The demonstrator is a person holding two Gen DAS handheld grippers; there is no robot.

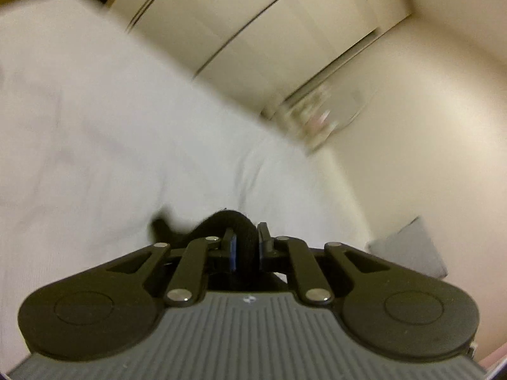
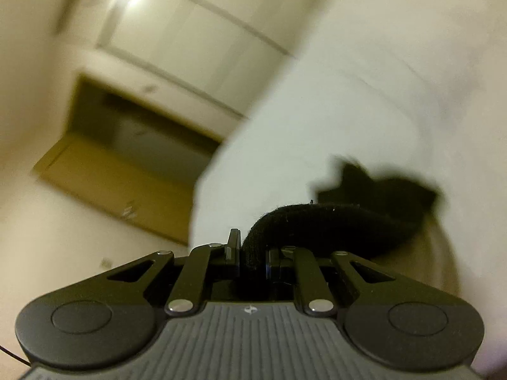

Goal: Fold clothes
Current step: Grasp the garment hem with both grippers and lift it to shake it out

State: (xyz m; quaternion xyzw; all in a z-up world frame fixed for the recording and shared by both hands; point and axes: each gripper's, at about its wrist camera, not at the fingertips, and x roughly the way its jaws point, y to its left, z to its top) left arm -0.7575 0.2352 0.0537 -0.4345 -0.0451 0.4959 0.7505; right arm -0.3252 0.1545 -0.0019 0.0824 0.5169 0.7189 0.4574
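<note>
gripping black garment (image 1: 236,221), left gripper (image 1: 246,245), right gripper (image 2: 253,255)

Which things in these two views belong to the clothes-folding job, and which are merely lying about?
Job:
black garment, pinched in both grippers
left gripper
right gripper
white bed sheet, the work surface

Lying about:
brown cardboard box
grey cushion
white wardrobe doors

White bed (image 1: 95,126); blurred pale cupboards (image 1: 253,22); perhaps cardboard box (image 2: 120,171).
</note>
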